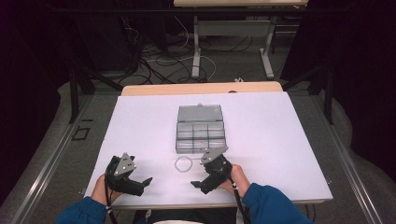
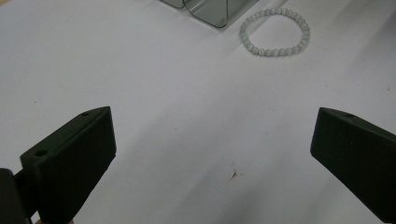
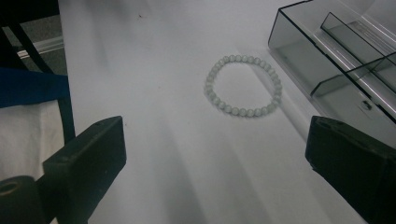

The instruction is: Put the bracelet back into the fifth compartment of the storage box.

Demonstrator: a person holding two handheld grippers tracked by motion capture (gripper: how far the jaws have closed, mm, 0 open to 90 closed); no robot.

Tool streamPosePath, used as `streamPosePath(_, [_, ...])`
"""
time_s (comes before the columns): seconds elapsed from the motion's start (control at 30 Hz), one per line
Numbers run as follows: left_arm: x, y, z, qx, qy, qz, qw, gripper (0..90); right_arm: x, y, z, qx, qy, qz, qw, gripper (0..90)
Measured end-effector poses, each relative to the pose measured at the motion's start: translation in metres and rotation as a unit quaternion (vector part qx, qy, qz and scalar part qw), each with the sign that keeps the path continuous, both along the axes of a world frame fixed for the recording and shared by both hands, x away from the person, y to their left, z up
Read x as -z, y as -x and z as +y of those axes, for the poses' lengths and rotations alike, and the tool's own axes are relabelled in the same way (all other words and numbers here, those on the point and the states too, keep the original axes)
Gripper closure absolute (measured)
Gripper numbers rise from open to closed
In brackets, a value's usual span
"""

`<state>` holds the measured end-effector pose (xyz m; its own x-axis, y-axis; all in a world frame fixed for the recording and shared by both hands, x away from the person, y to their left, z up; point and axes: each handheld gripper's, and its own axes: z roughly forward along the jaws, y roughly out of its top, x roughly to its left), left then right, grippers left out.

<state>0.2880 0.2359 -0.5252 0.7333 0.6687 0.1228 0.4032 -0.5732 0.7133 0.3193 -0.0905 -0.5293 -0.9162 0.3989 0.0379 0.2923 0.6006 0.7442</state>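
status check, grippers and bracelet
Left gripper and right gripper open, empty. Bracelet flat on table, beside open box. Nothing in the way.

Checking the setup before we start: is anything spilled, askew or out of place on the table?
Only the pale bead bracelet stands out: it lies loose on the white table, just in front of the open clear compartment box rather than inside it. The box sits square, lid back. Both grippers, left and right, are open and hold nothing.

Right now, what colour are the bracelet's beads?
Pale milky white with a faint green tint; the bracelet shows best in the right gripper view.
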Motion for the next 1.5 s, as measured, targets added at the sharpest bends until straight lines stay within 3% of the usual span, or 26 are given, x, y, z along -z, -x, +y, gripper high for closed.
streamPosePath(0.5, [0.001,-0.002,-0.001,-0.001,0.001,-0.002,1.0000,0.0,0.004,-0.010,0.016,-0.016,0.000,-0.005,0.9999,15.4])
streamPosePath(0.73, [0.002,-0.003,-0.001,0.001,0.002,0.006,1.0000,0.0,0.009,-0.017,0.023,-0.008,0.006,-0.006,0.9999,28.6])
streamPosePath(0.77, [0.003,-0.003,-0.002,-0.005,0.007,-0.002,1.0000,0.0,0.009,-0.018,0.024,-0.013,0.006,-0.007,0.9999,30.4])
streamPosePath(0.8, [0.002,-0.003,-0.001,0.002,0.000,0.007,1.0000,0.0,0.010,-0.018,0.025,-0.006,0.004,-0.007,0.9999,32.2])
streamPosePath(0.83, [0.003,-0.003,-0.002,-0.002,0.003,0.000,1.0000,0.0,0.010,-0.018,0.026,-0.011,0.006,-0.001,0.9999,34.0])
streamPosePath(0.87, [0.002,-0.003,-0.001,0.002,0.000,0.007,1.0000,0.0,0.011,-0.020,0.027,-0.016,0.005,-0.005,0.9998,36.0])
streamPosePath(1.07, [0.003,-0.003,-0.002,-0.003,0.006,-0.002,1.0000,0.0,0.015,-0.024,0.035,-0.016,0.012,-0.003,0.9998,51.1])
streamPosePath(1.2, [0.003,-0.003,-0.002,-0.004,0.007,-0.002,1.0000,0.0,0.017,-0.027,0.038,-0.018,0.015,0.004,0.9997,57.4])
streamPosePath(1.27, [0.002,-0.004,-0.001,0.002,0.002,0.009,1.0000,0.0,0.019,-0.029,0.040,-0.020,0.014,0.004,0.9997,59.3])
streamPosePath(1.37, [0.004,-0.003,-0.001,-0.006,0.011,0.002,0.9999,0.0,0.020,-0.028,0.043,-0.021,0.018,0.009,0.9996,63.4])
streamPosePath(1.5, [0.002,-0.003,0.000,-0.002,0.003,0.004,1.0000,0.0,0.022,-0.030,0.046,-0.027,0.022,0.009,0.9993,67.0])
